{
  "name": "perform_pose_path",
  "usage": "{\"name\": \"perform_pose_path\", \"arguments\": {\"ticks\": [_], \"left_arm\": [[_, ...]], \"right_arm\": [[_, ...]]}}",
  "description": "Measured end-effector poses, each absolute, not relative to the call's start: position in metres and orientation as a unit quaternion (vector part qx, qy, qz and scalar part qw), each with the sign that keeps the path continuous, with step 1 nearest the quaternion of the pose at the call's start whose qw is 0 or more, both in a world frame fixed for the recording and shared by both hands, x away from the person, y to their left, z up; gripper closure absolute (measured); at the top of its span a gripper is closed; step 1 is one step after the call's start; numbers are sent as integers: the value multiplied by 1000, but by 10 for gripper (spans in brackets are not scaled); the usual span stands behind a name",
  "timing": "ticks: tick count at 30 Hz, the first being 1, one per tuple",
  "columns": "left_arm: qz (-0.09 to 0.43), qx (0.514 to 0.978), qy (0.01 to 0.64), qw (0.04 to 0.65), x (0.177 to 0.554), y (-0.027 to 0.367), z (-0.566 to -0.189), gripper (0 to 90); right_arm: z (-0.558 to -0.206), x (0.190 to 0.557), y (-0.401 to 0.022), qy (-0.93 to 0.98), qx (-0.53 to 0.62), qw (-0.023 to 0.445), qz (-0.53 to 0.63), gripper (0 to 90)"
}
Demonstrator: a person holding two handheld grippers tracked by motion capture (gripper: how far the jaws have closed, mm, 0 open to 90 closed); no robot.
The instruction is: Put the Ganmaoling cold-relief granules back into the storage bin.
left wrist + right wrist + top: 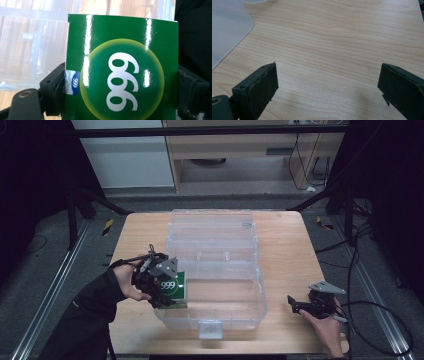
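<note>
Item: green box, glossy card, white "999" in a yellow-ringed disc; small blue label at one edge.
Location: held at the near-left corner of the clear plastic bin, at or just over its left wall — can't tell whether any part is resting on the bin.
Left gripper: jaws closed on the green box, one jaw on each side of it, seen in the left gripper view; hand behind it, dark sleeve coming in from near-left.
Right gripper: jaws wide apart, holding nothing; low over bare table, near-right, well apart from the box. Bin's rounded corner shows at the far left of the right gripper view.
Bin: transparent, lid hinged open toward the far side, latch tab at the near middle; interior looks empty as far as visible.
Surface: light wood table, approx. centred under the camera.
Likely step: judged — box being lowered into the bin.
Risk 1: box edge catches the bin's left wall — would tilt or twist the box in the jaws.
Risk 2: glossy card, so grip may slip; box could drop askew.
Risk 3: bin not steadied by the right gripper — a knock could slide it.
</note>
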State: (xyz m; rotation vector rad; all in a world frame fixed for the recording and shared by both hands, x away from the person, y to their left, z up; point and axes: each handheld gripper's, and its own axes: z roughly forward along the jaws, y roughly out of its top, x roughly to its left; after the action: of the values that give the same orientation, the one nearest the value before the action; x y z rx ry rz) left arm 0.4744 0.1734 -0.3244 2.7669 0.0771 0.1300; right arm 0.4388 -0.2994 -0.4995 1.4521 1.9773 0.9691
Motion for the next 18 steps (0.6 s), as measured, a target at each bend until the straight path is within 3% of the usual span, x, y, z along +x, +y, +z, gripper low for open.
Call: {"name": "perform_pose_path", "arguments": {"ticks": [18], "left_arm": [[39, 982, 26, 183, 476, 167, -339, 145]], "right_arm": [[-500, 439, -299, 728, 532, 249, 355, 33]]}}
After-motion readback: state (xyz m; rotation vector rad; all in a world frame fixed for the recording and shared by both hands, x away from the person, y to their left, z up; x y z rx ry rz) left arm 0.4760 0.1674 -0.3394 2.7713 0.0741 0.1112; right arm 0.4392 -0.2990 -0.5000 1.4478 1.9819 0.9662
